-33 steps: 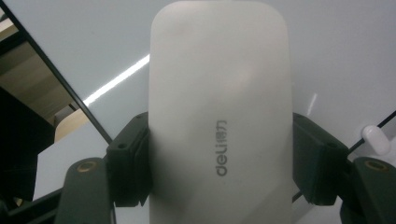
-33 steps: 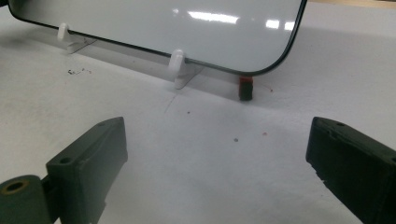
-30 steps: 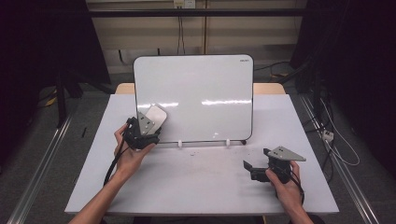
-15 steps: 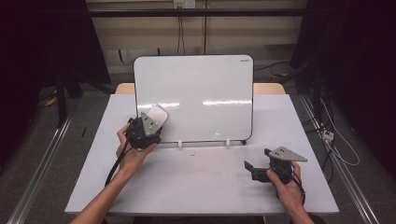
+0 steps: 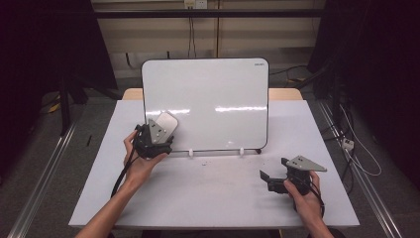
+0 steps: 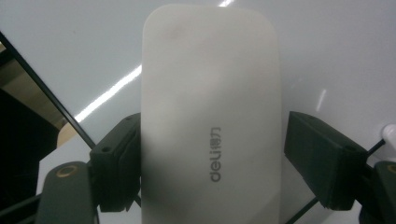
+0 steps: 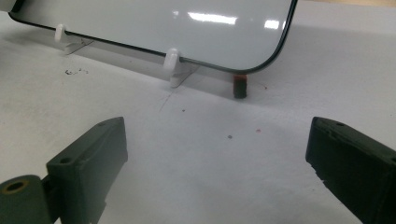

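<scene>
Upright at the far middle of the white table (image 5: 208, 198) stands a white rectangular whiteboard with a thin black frame (image 5: 213, 99), propped on small white clip feet (image 7: 172, 60). Against its lower left corner the left gripper (image 5: 157, 135) holds a pale, rounded oblong plastic board eraser (image 6: 210, 116) printed "deli", its two black jaws closed on the eraser's sides. Meanwhile the right gripper (image 5: 277, 174) rests low on the table at the near right, well apart from the board, jaws spread wide with nothing between them.
</scene>
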Tool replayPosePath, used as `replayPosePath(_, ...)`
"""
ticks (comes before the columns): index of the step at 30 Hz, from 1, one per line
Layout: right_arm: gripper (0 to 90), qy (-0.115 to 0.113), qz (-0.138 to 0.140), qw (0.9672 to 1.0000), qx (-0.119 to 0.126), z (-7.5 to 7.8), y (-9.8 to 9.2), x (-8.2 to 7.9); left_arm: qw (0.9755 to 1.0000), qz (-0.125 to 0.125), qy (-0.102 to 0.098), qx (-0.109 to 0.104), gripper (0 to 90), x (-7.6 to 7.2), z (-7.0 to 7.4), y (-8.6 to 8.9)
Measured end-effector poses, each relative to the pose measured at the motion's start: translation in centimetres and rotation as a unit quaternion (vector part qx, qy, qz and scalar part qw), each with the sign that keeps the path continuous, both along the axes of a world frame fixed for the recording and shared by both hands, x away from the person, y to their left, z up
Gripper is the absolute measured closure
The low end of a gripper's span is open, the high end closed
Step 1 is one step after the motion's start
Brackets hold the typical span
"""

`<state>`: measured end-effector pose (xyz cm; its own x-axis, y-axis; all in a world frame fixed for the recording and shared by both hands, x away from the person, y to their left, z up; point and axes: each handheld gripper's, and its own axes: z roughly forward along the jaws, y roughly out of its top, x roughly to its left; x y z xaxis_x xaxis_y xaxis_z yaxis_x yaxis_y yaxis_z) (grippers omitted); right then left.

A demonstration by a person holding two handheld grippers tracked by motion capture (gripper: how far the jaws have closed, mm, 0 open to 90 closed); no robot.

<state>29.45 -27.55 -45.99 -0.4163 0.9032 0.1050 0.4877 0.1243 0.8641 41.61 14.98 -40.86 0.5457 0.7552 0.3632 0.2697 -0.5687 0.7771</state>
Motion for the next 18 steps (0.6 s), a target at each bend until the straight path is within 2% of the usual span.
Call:
replayPosePath(6, 5.5, 0.0, 0.001, 1.0, -0.003, -0.1, 0.0, 0.1, 0.9994, -0.005, -0.001, -0.036, 14.3, 0.0, 0.4, 0.6)
replayPosePath(12, 5.4, 0.0, 0.002, 1.0, -0.003, 0.0, 0.1, 0.1, 0.9989, -0.01, 0.007, -0.044, 9.3, -0.3, 0.8, 1.1)
replayPosePath(17, 5.4, 0.001, 0.004, 1.0, -0.004, 0.1, 0.5, 0.2, 0.9978, -0.014, 0.01, -0.065, 7.6, -0.5, 1.2, 1.5)
replayPosePath(18, 5.4, 0.001, 0.003, 1.0, -0.004, 0.0, 0.5, 0.2, 0.9978, -0.015, 0.012, -0.063, 7.4, -0.5, 1.3, 1.5)
